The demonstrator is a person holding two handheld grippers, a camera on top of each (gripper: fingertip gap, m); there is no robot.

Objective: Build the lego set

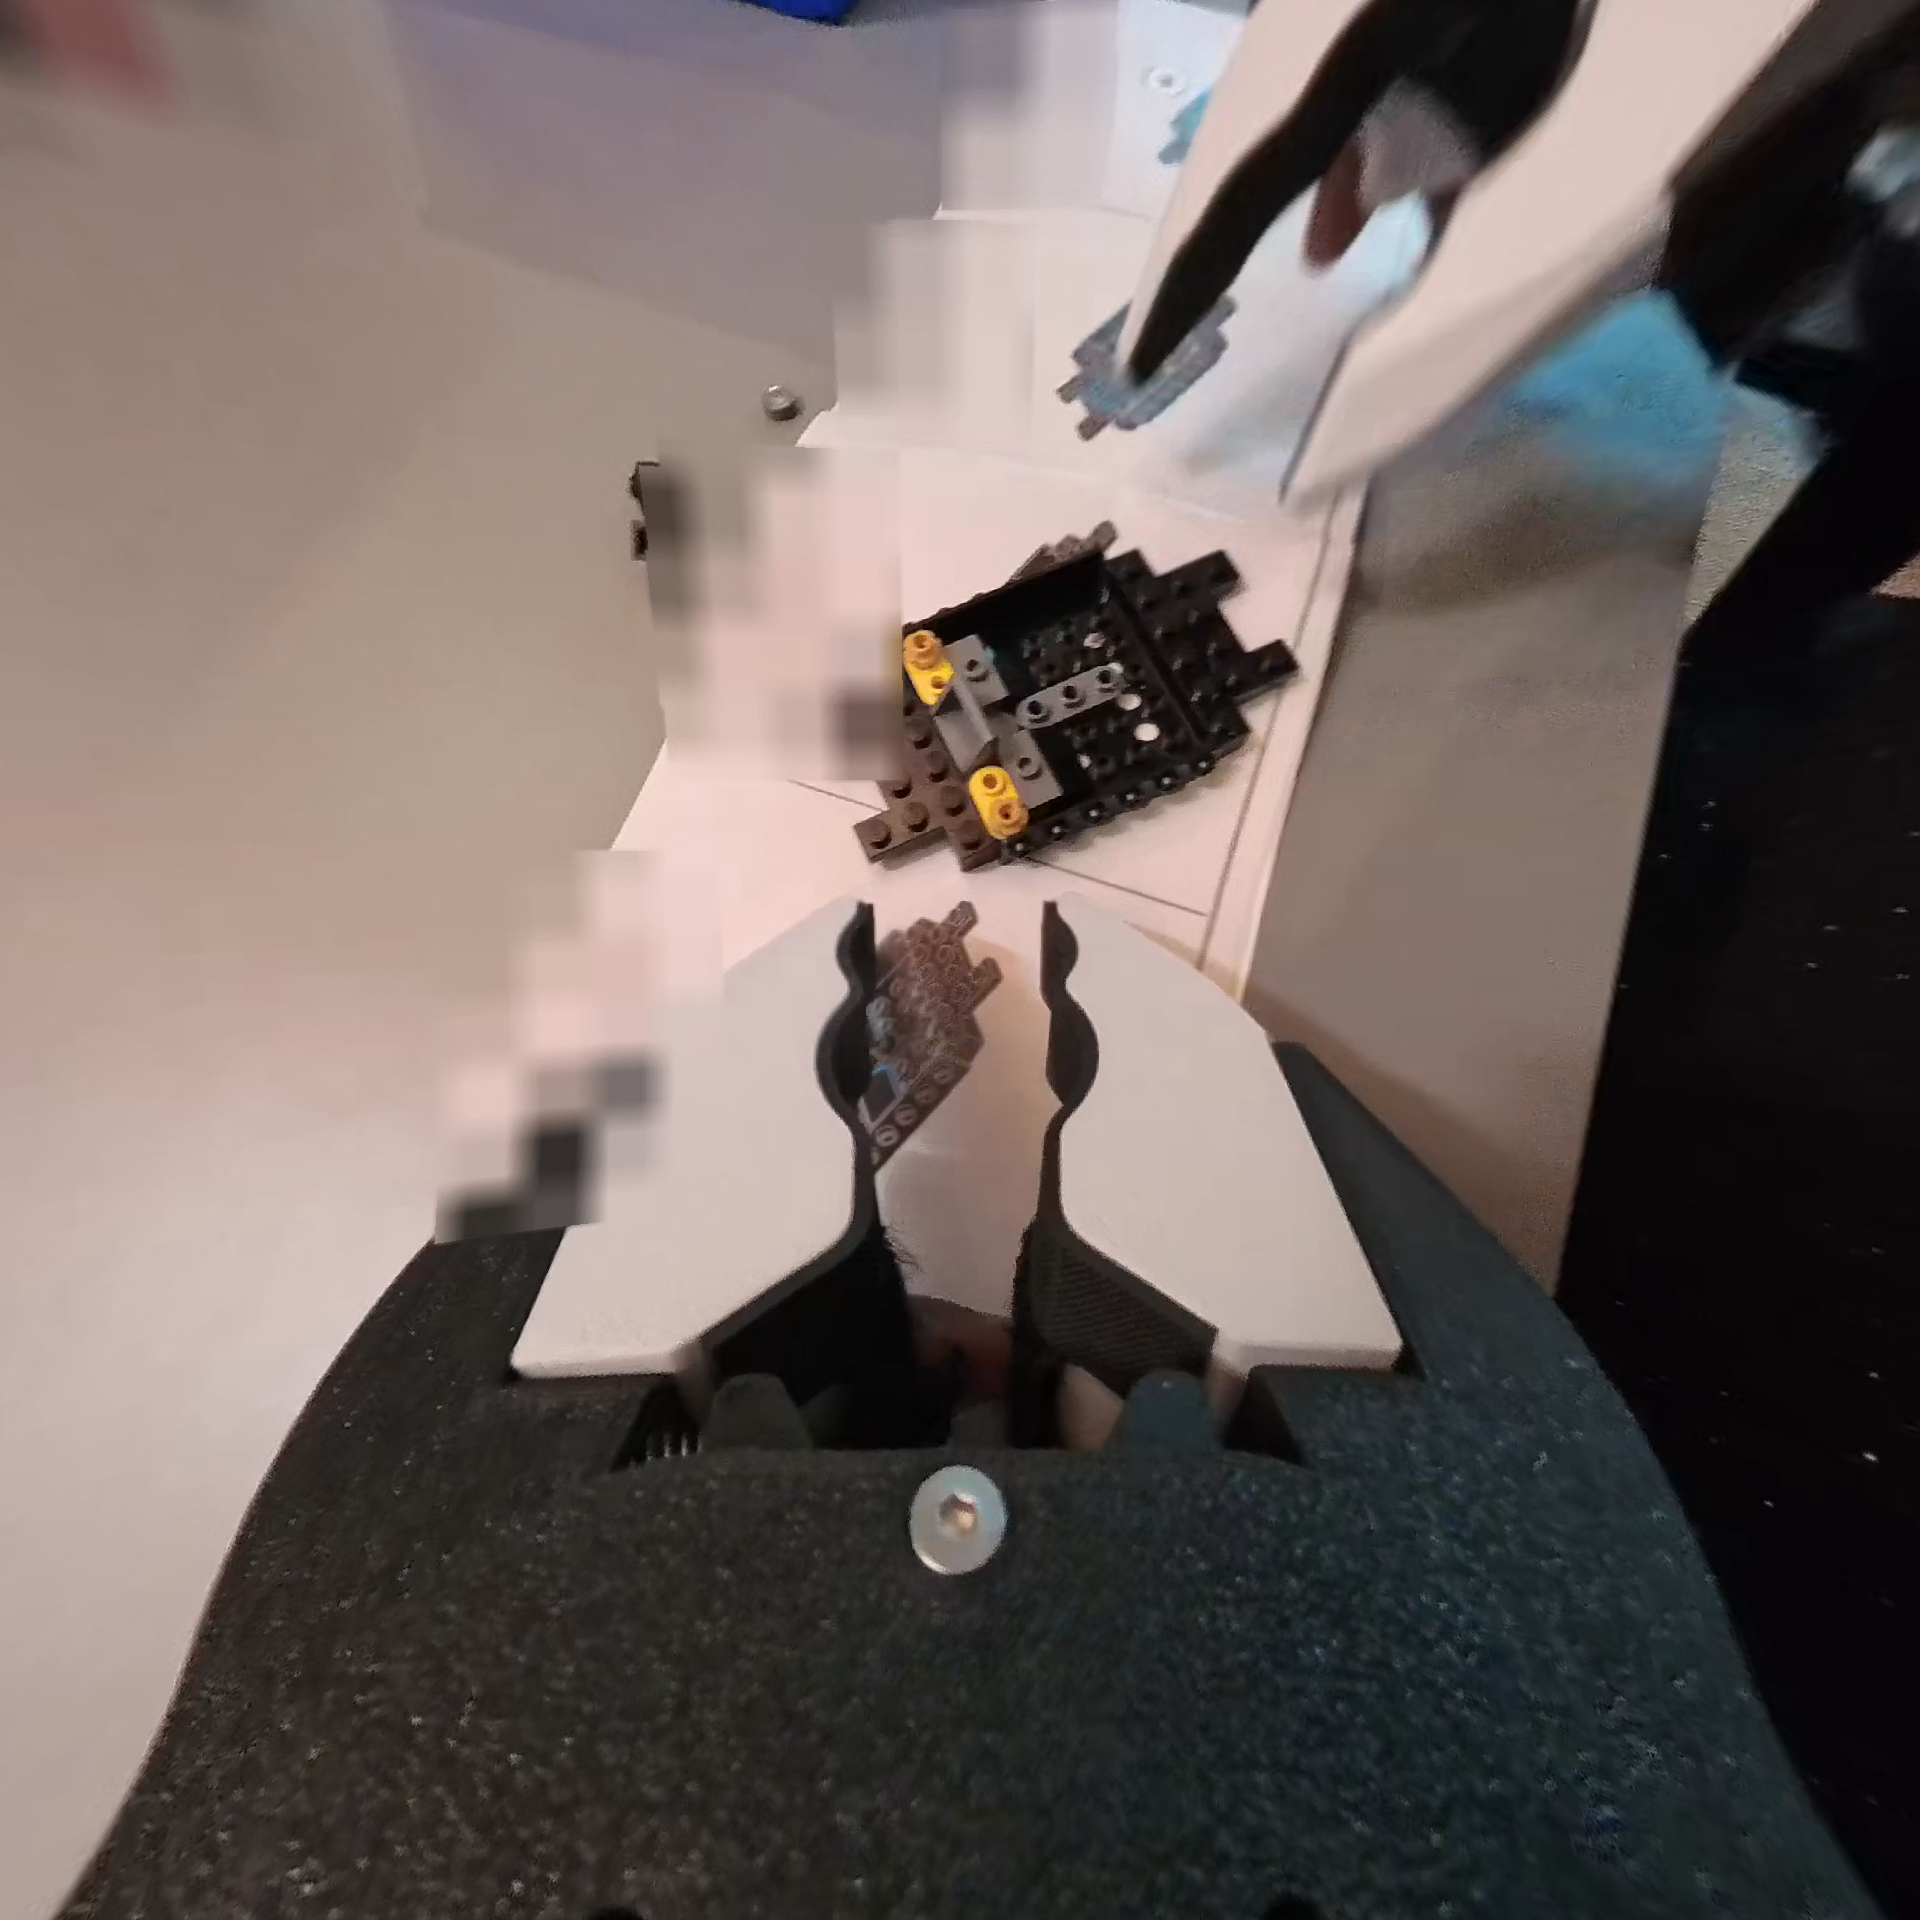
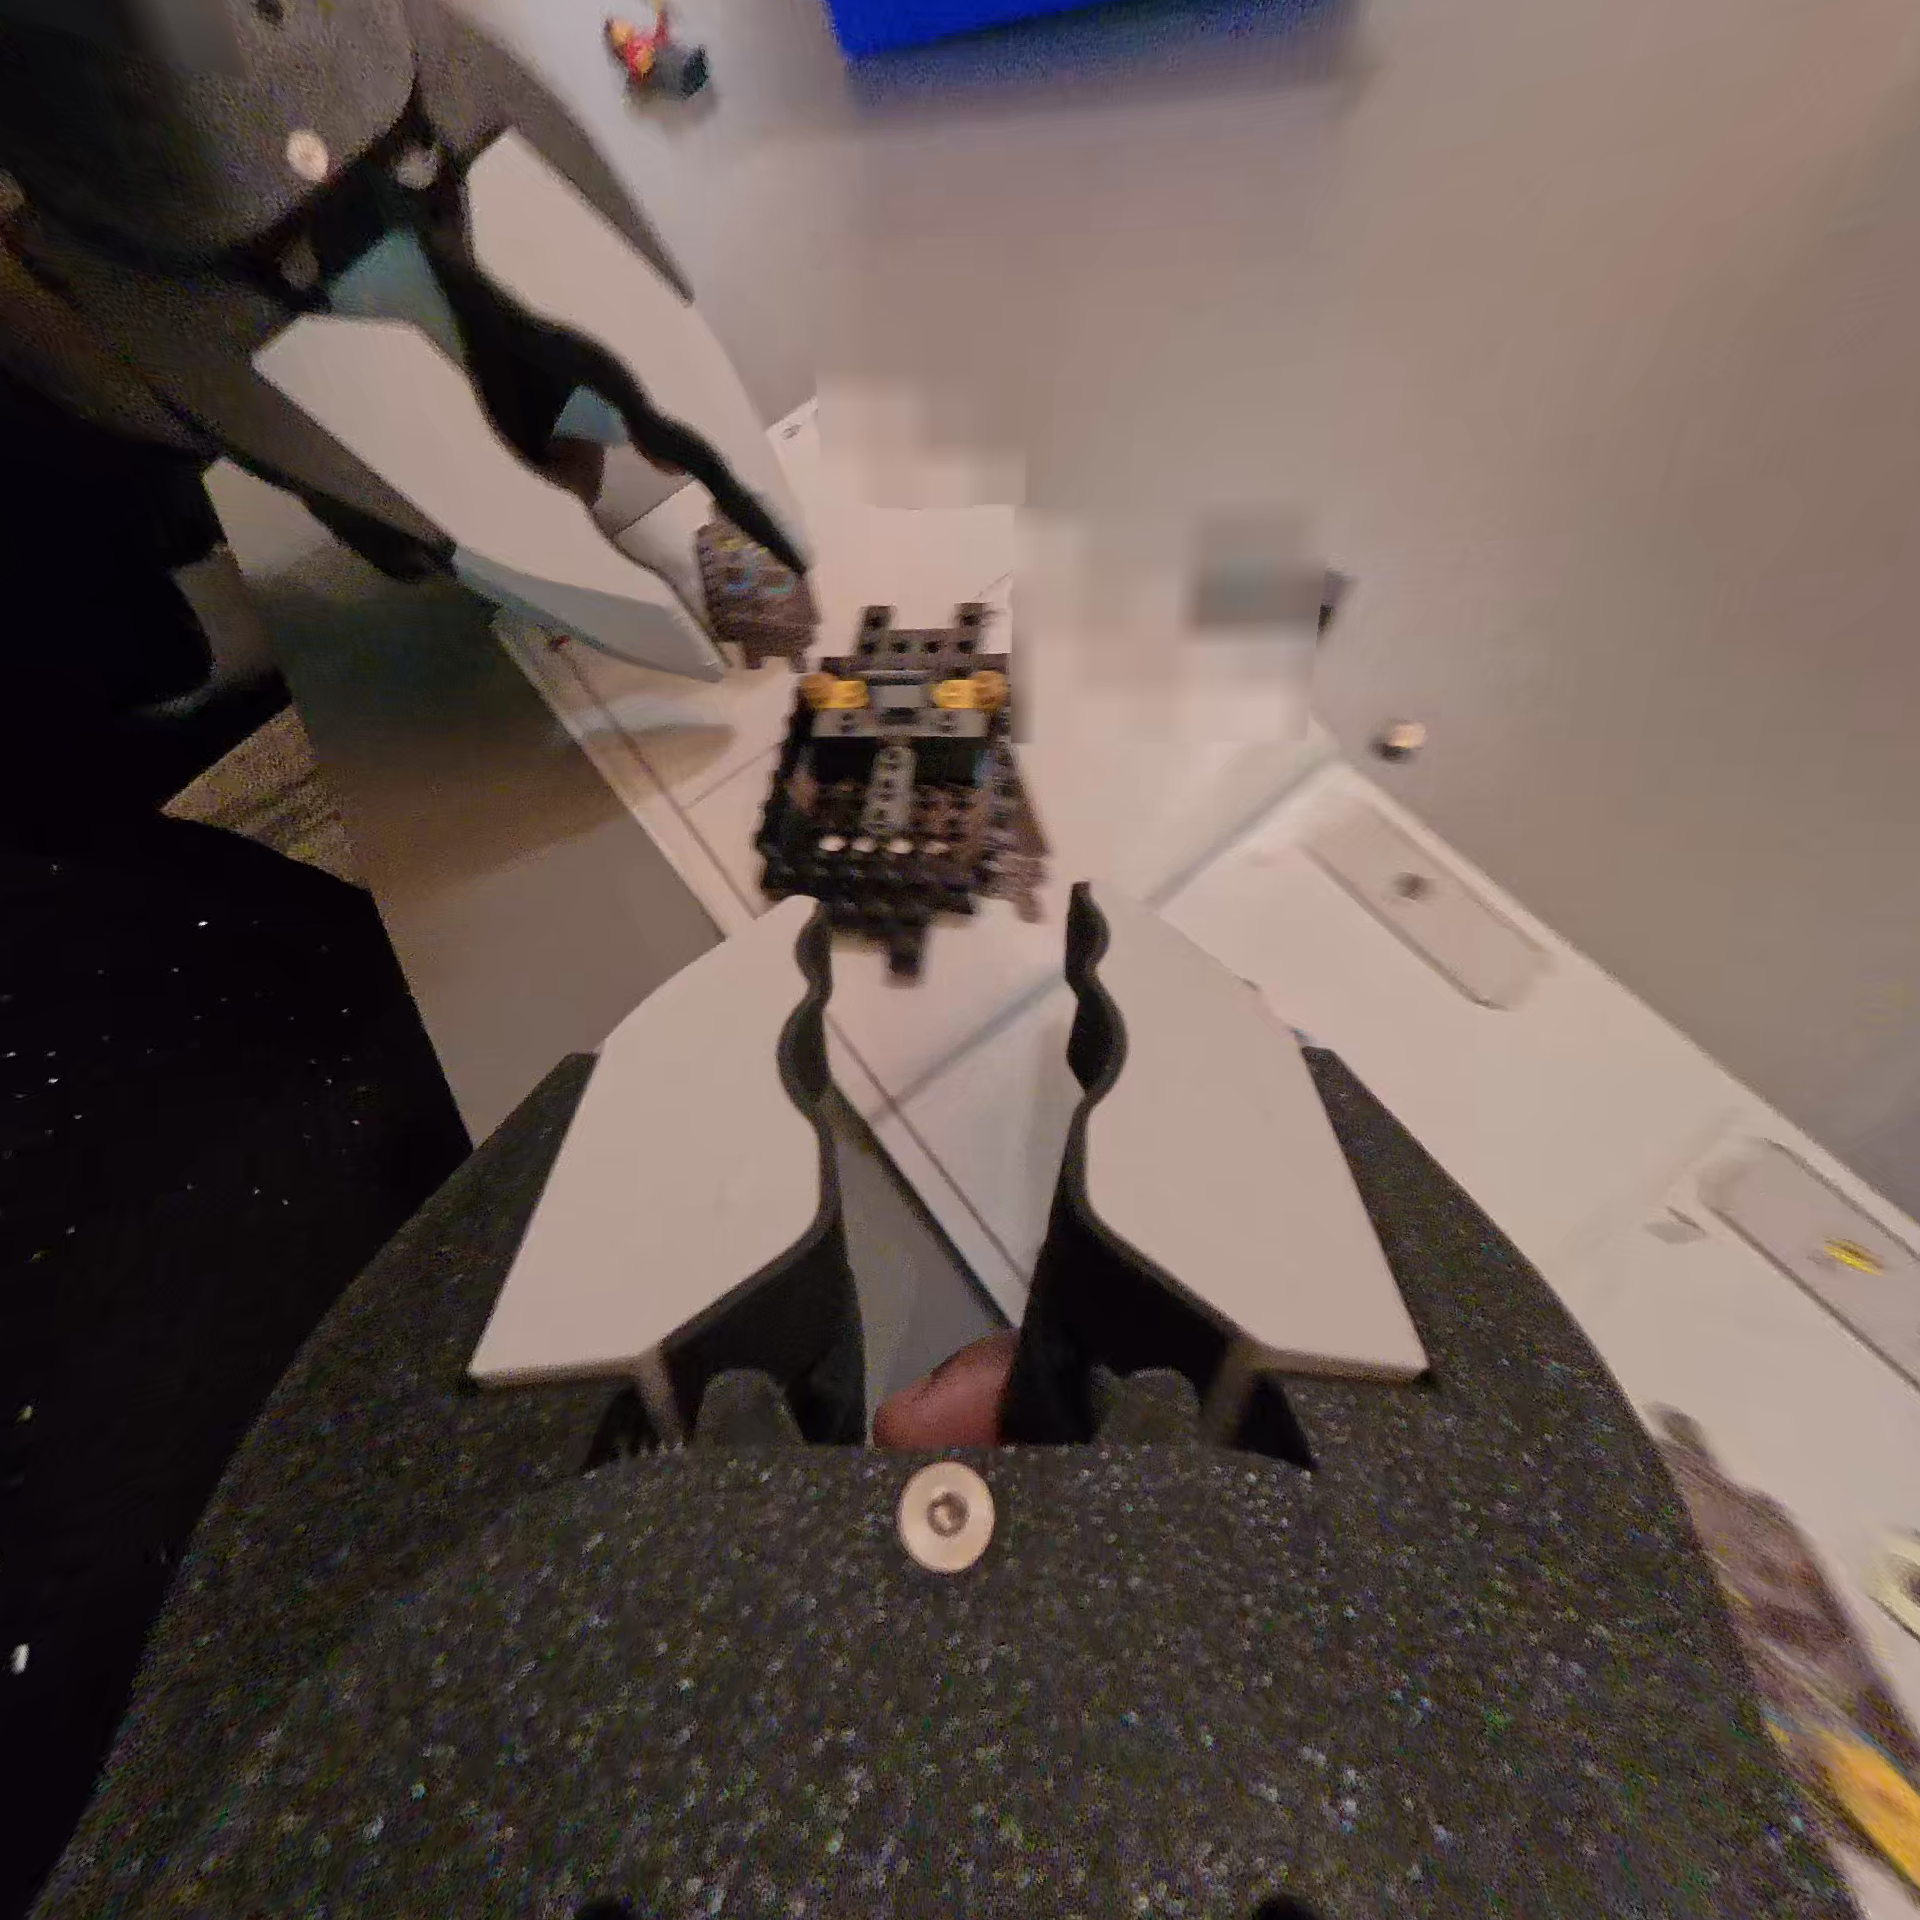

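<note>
The partly built lego model (image 1: 1081,707) is black with grey and yellow pieces. It lies on white paper on the table and also shows in the right wrist view (image 2: 899,790). My left gripper (image 1: 954,916) is just short of it, with its jaws narrowed on a dark brown studded lego piece (image 1: 925,1023). The right wrist view shows that piece (image 2: 753,603) at the left gripper's (image 2: 764,613) tips, left of the model. My right gripper (image 2: 945,906) is open and empty, close to the model's near end. It also shows blurred at the top right of the left wrist view (image 1: 1226,416).
Instruction sheets with a printed picture (image 1: 1132,390) lie beyond the model. The table edge and dark carpet (image 1: 1766,1143) are close by. White shallow trays (image 2: 1455,914) sit to the right. A small red and yellow figure (image 2: 655,52) and a blue box (image 2: 1039,21) stand at the back. The grippers' ends are close to 10 cm from one another.
</note>
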